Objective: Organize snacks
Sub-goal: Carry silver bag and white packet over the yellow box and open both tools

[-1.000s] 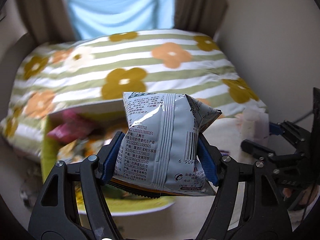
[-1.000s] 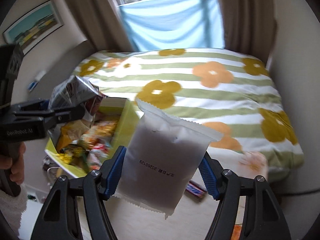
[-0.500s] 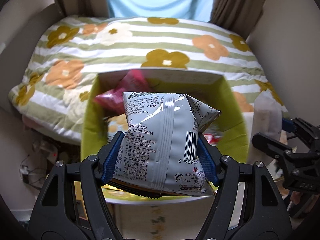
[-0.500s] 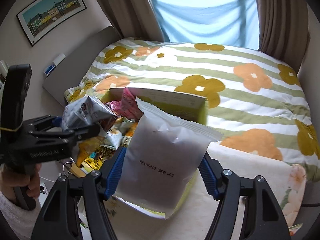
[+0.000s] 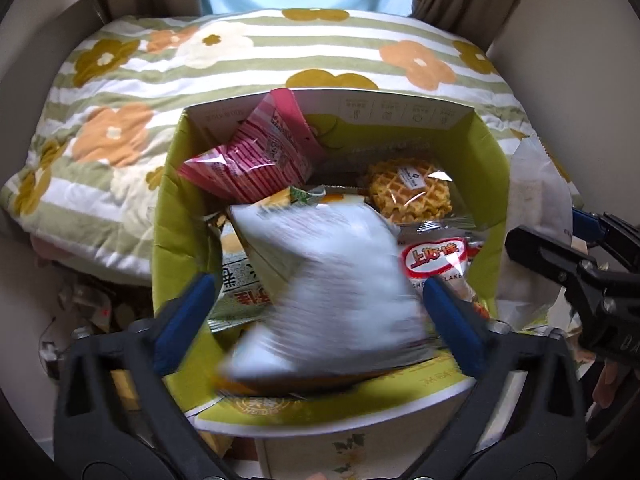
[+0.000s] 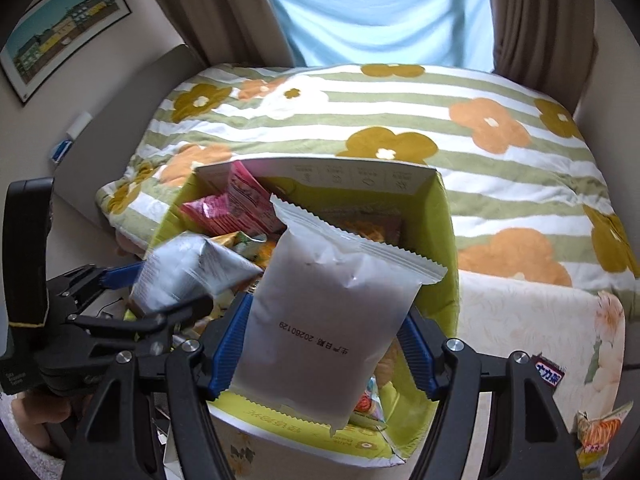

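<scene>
Left tool [image 5: 320,300]: jaws just opened wide; blurred silver snack bag [image 5: 332,292] loose between them, over green cardboard box [image 5: 168,216].
Right tool [image 6: 324,344]: pinching frosted white pouch [image 6: 324,320] above the same box.

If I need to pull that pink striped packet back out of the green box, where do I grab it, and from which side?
Probably best by the upper end of the pink striped packet. It leans tilted against the far wall of the green box and reaches up to the rim. Come straight down from above, since the box walls shut off any sideways approach.
</scene>
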Action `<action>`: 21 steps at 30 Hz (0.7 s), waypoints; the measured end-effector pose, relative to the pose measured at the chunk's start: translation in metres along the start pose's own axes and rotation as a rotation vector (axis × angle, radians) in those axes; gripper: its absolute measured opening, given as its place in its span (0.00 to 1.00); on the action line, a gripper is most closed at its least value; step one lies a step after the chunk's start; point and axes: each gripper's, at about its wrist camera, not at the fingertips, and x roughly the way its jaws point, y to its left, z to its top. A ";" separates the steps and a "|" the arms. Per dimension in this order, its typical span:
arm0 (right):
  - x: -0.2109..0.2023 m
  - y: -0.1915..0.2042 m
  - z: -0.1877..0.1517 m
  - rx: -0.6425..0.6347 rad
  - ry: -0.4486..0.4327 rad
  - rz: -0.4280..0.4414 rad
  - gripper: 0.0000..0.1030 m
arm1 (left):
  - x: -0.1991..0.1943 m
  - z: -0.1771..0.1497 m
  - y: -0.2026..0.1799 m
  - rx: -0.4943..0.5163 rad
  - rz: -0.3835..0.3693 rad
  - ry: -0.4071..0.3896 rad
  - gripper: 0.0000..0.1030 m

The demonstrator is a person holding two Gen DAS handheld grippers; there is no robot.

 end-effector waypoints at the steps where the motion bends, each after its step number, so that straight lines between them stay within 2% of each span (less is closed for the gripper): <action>1: 0.002 -0.002 0.000 0.008 0.005 -0.005 0.64 | 0.000 -0.001 0.001 -0.001 0.001 -0.003 1.00; 8: 0.013 -0.009 -0.001 0.009 0.043 -0.021 0.64 | 0.003 -0.012 0.009 -0.043 0.042 0.010 1.00; 14: 0.022 -0.003 0.003 -0.027 0.069 0.005 0.64 | -0.003 -0.016 0.012 -0.059 0.057 0.001 1.00; 18: 0.025 0.005 0.011 -0.053 0.054 0.029 0.66 | -0.008 -0.018 0.013 -0.060 0.064 -0.004 1.00; 19: 0.023 0.006 0.013 -0.053 0.035 0.038 0.73 | -0.009 -0.019 0.013 -0.061 0.068 -0.005 1.00; 20: 0.021 0.006 0.014 -0.049 0.015 0.048 0.87 | -0.010 -0.020 0.013 -0.062 0.070 -0.007 1.00; 21: 0.018 0.007 0.015 -0.049 -0.007 0.044 0.92 | -0.011 -0.020 0.014 -0.062 0.070 -0.006 1.00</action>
